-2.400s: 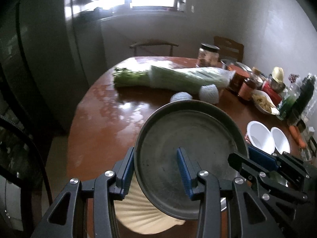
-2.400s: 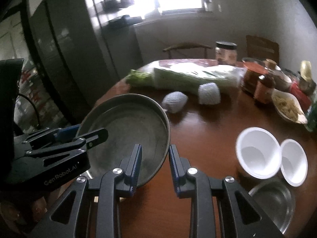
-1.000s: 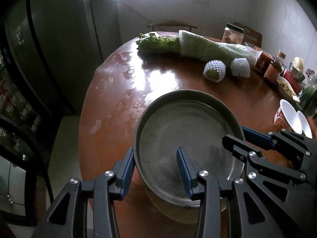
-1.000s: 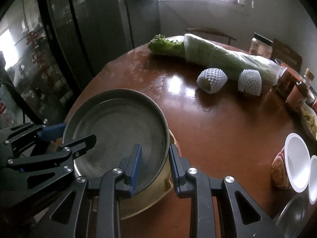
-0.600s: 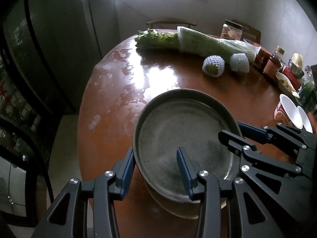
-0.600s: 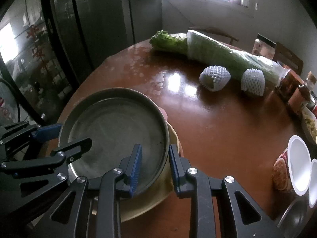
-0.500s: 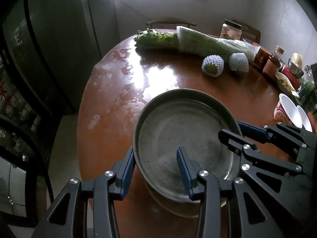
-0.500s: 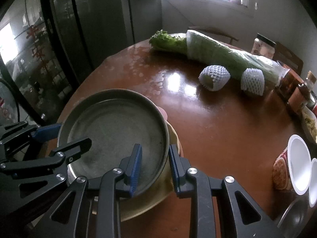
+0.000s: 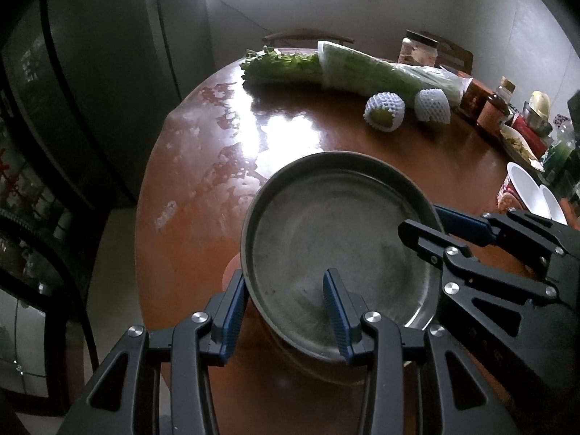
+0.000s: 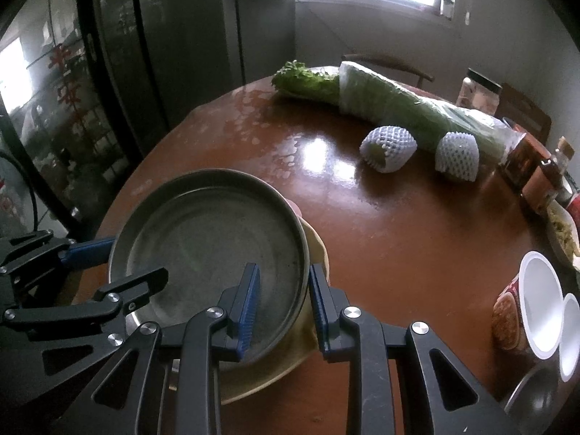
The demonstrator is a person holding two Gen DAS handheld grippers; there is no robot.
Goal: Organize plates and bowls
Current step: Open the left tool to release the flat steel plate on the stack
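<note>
A round metal plate [image 9: 337,232] [image 10: 214,239] rests on a cream plate [image 10: 290,340] near the front edge of the brown table. My left gripper [image 9: 286,311] straddles the metal plate's near left rim, jaws apart with a wide gap, one finger inside and one outside. My right gripper [image 10: 282,301] straddles the plate's right rim the same way, with gaps on both sides of the rim. Each gripper also shows in the other's view, the right one in the left wrist view [image 9: 435,224] and the left one in the right wrist view [image 10: 119,268].
Two white cups [image 10: 540,311] and a steel bowl [image 10: 536,402] stand at the right. Two net-wrapped fruits [image 10: 388,148], bagged greens [image 10: 380,101], jars and bottles [image 9: 485,105] lie further back. A fridge [image 10: 145,72] stands left of the table [image 10: 398,224].
Both grippers lowered the metal plate onto the cream plate earlier. Since half a second ago the right gripper's jaws have opened off the rim; the plate sits still.
</note>
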